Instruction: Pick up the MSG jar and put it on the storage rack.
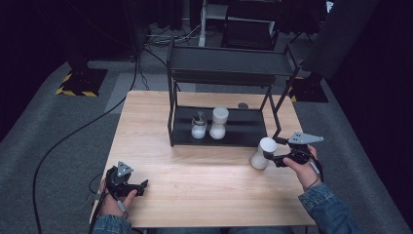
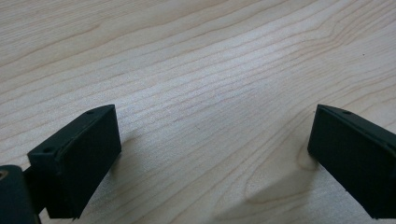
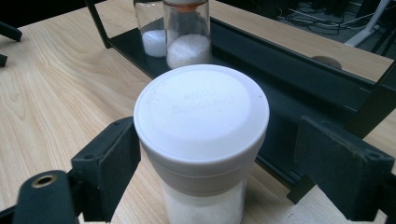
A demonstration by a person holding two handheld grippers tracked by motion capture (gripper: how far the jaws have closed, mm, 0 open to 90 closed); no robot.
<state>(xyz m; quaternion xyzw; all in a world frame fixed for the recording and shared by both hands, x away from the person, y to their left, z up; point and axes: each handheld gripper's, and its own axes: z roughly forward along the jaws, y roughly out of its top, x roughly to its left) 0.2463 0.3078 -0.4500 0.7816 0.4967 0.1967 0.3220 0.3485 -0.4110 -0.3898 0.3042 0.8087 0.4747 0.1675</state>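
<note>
A white-lidded jar (image 1: 261, 153) of white powder stands on the wooden table just in front of the black rack's right end. My right gripper (image 1: 274, 152) reaches in from the right with the jar between its jaws. In the right gripper view the jar (image 3: 201, 140) sits against the left pad (image 3: 109, 163), while a gap shows before the right pad (image 3: 341, 163); my right gripper (image 3: 219, 154) is open. My left gripper (image 1: 140, 186) rests low at the table's front left. In its own view my left gripper (image 2: 210, 149) stands open over bare wood.
A black two-tier rack (image 1: 248, 129) stands at the table's back middle. On its lower shelf are a small glass jar (image 1: 198, 126) and a taller white-lidded jar (image 1: 219, 123), both with white powder. A small round disc (image 1: 242, 105) lies behind the rack. The table's right edge is near my right hand.
</note>
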